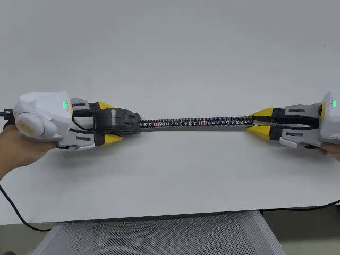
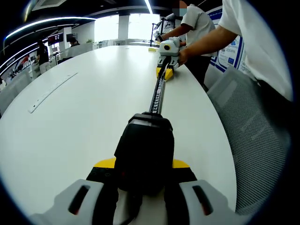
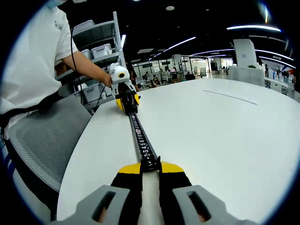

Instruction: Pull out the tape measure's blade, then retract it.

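A black tape measure case (image 1: 118,121) sits between the yellow-tipped jaws of my left gripper (image 1: 114,122), which is shut on it; the case (image 2: 144,152) looms large in the left gripper view. Its dark blade (image 1: 195,123) with white numbers stretches rightward just above the white table (image 1: 170,58). My right gripper (image 1: 256,123) is shut on the blade's end hook. In the right gripper view the blade (image 3: 140,138) runs from my right gripper (image 3: 151,165) to the far left gripper (image 3: 125,99). The left gripper view shows the blade (image 2: 158,96) reaching the right gripper (image 2: 164,71).
The table's front edge (image 1: 159,217) lies near me, with a mesh chair (image 1: 159,236) below it. A black cable (image 1: 13,210) trails off the left gripper. A long pale strip (image 2: 51,91) lies on the table's far side. A person's arm (image 2: 211,37) holds the far gripper.
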